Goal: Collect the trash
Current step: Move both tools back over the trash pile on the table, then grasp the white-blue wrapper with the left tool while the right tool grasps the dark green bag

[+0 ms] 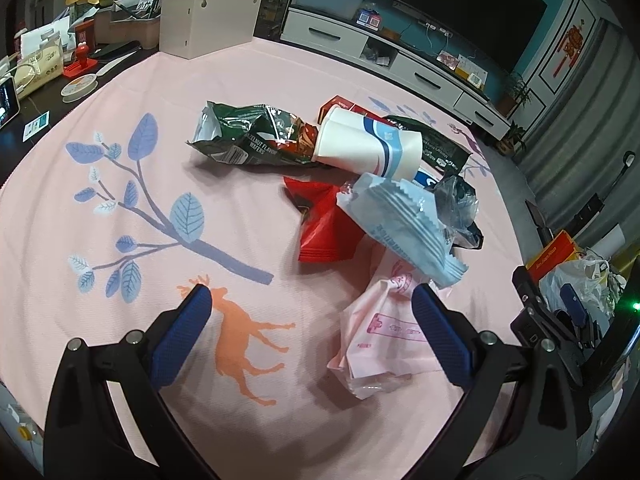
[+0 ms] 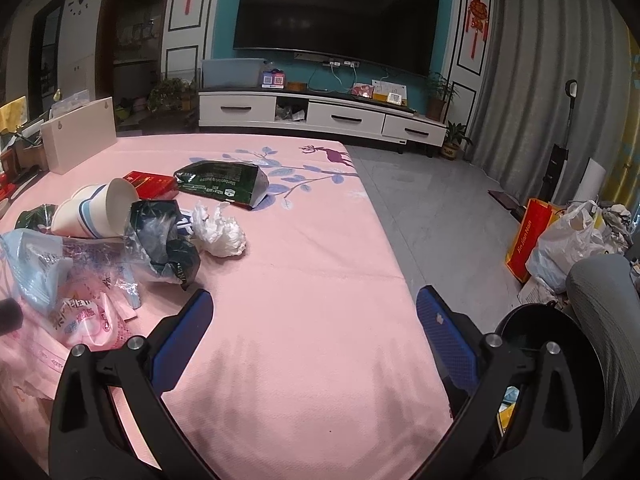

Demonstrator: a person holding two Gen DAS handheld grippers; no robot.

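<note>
A pile of trash lies on the pink tablecloth (image 1: pixel 120 320). In the left wrist view I see a green wafer wrapper (image 1: pixel 248 136), stacked paper cups (image 1: pixel 368 146), a red wrapper (image 1: pixel 324 224), a light blue wrapper (image 1: pixel 404 220) and a pink wrapper (image 1: pixel 380 340). My left gripper (image 1: pixel 312 300) is open and empty, its right finger beside the pink wrapper. My right gripper (image 2: pixel 314 304) is open and empty above bare cloth, right of the pile. The right wrist view also shows the cups (image 2: pixel 100 208), a crumpled white tissue (image 2: pixel 220 232), a dark green bag (image 2: pixel 224 184) and a red box (image 2: pixel 150 184).
A black bin (image 2: pixel 552 364) stands on the floor off the table's right edge, with plastic bags (image 2: pixel 568 240) and an orange bag (image 2: pixel 528 236) beyond it. A white box (image 1: pixel 208 20) and desk clutter (image 1: pixel 60 52) sit at the table's far left. A TV cabinet (image 2: pixel 320 114) lines the wall.
</note>
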